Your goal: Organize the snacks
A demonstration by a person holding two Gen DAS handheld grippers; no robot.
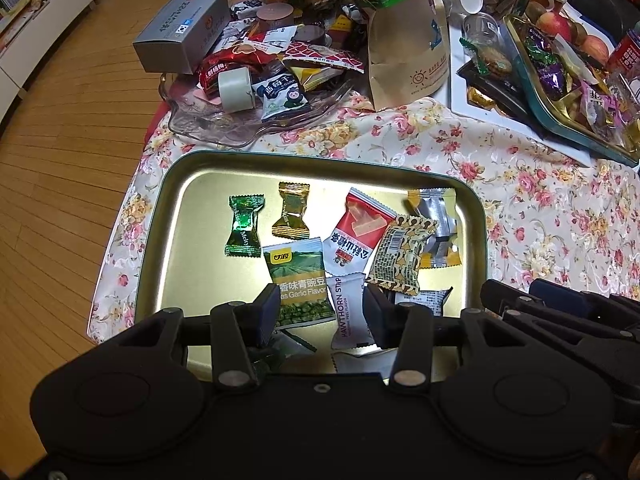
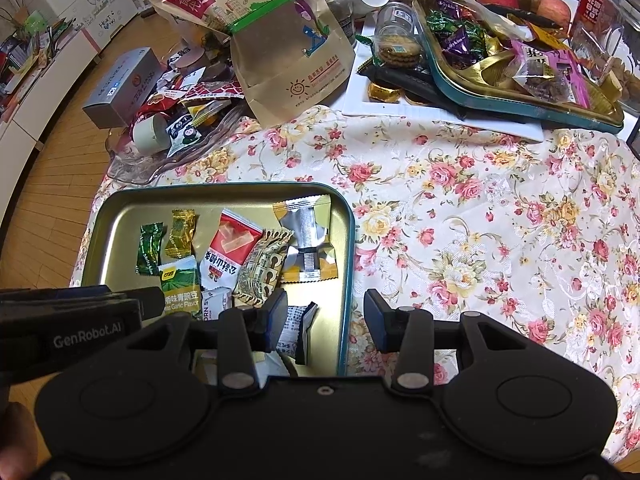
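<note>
Two claws hover over the near end of the tin [image 1: 168, 216], both pointing steeply down, neither holding anything. Left claw [image 1: 322, 312]: jaws apart, straddling the hawthorn strip [image 1: 346, 312], which lies flat among the sorted snacks with its long axis running away from the claw, along the gap. Right claw [image 2: 328, 320]: jaws apart, astride the tin's right rim, a small white packet [image 2: 291, 330] just inside its left finger. Left looks the better placed on the strip. Unsorted pile [image 1: 256, 60] sits beyond the tin on the table [image 1: 520, 208].
</note>
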